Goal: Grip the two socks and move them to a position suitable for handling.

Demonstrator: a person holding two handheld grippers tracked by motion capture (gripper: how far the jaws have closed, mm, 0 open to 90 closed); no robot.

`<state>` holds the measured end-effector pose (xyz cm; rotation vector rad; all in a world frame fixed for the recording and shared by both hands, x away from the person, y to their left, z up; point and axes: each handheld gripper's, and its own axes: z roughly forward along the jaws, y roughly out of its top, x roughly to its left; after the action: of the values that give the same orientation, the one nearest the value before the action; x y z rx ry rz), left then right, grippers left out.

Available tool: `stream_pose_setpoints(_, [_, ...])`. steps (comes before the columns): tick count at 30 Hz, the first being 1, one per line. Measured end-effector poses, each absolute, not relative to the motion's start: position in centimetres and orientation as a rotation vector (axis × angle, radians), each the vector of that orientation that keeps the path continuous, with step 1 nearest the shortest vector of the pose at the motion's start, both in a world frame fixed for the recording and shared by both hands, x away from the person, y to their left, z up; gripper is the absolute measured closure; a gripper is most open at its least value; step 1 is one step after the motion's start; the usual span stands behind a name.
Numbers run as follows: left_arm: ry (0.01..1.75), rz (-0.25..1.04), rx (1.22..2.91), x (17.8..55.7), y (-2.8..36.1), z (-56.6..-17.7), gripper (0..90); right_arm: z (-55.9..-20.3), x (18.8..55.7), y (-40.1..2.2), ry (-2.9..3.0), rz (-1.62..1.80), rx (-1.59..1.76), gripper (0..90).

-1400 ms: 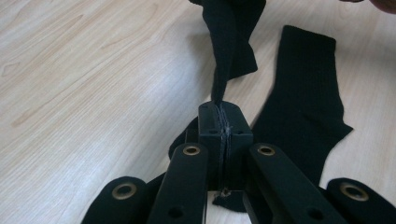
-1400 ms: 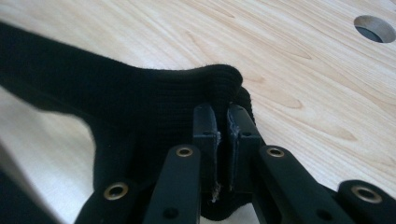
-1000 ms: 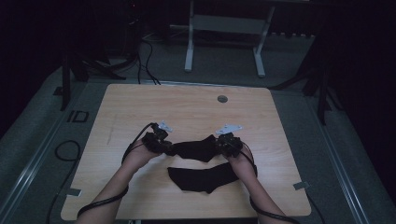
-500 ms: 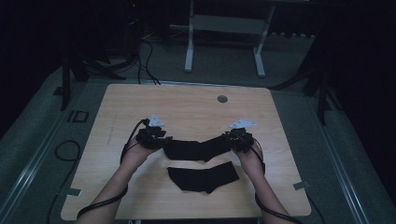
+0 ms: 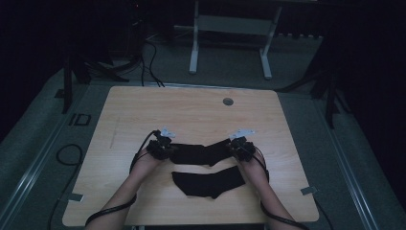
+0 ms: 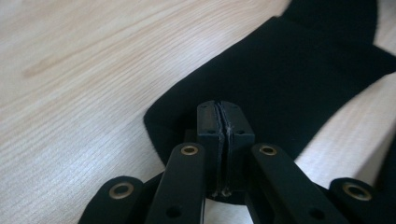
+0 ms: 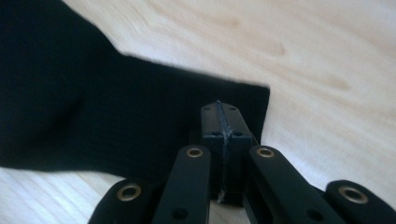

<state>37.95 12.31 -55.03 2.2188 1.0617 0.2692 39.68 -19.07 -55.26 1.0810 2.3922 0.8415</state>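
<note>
Both tongs have sunk tableward; left tongs [image 5: 165,149] and right tongs [image 5: 238,147] pinch the sock's [image 5: 203,153] ends.

Two black socks [image 5: 201,153] [image 5: 210,182] – seemingly a pair – one table [image 5: 191,115]

Dim room, one lit wooden table

A light wood-grain table [image 5: 191,115] with a small round grommet [image 5: 228,101] near its far edge stands on grey carpet [image 5: 306,72]. Beyond it stands a pale metal frame with two legs [image 5: 230,28], and dark cables [image 5: 148,57] trail over the floor at far left. A metal floor rail [image 5: 33,177] runs along the left. The surroundings fall into darkness, possibly hiding black stands [image 5: 330,86].
</note>
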Motion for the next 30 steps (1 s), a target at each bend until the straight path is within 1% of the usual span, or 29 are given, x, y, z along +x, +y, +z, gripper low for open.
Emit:
stream_pose_setpoints(5, [1.067,0.261,2.214,37.8,12.3,-55.7,87.4,-55.6,39.3,-20.3,2.359,0.863,1.12,89.7])
stream_pose_setpoints(13, [1.028,0.251,2.24,37.1,11.2,-55.6,87.4,-55.6,38.4,-22.0,2.354,0.885,1.132,89.7])
stream_pose_setpoints(19, [1.045,0.239,2.225,37.2,11.4,-55.6,87.4,-55.6,38.3,-22.1,2.365,0.879,1.125,89.2])
stream_pose_setpoints(22, [1.046,0.248,2.231,37.3,11.3,-55.5,87.1,-55.5,38.3,-22.0,2.372,0.885,1.131,85.1])
stream_pose_setpoints(24, [1.046,0.248,2.231,37.3,11.3,-55.5,85.8,-55.4,38.3,-21.9,2.375,0.89,1.129,85.1])
stream_pose_setpoints(25, [1.046,0.248,2.231,37.3,11.3,-55.5,85.8,-55.4,38.3,-21.9,2.375,0.89,1.129,82.1])
stream_pose_setpoints(26, [0.998,0.248,2.189,36.8,11.5,-54.6,64.3,-54.6,38.0,-22.0,2.36,0.929,1.126,75.7])
stream_pose_setpoints(27, [0.982,0.277,2.197,36.5,11.5,-54.3,56.3,-54.3,37.8,-22.1,2.362,0.942,1.122,72.1])
stream_pose_setpoints(28, [0.971,0.294,2.2,36.2,11.6,-54.0,53.0,-54.0,37.5,-22.1,2.364,0.949,1.121,69.3])
stream_pose_setpoints(29, [0.971,0.294,2.2,36.2,11.6,-54.0,49.0,-54.0,37.5,-22.1,2.364,0.949,1.121,69.3])
stream_pose_setpoints(30, [0.964,0.289,2.182,35.7,11.9,-53.4,49.0,-53.6,37.2,-22.2,2.367,0.964,1.107,65.7])
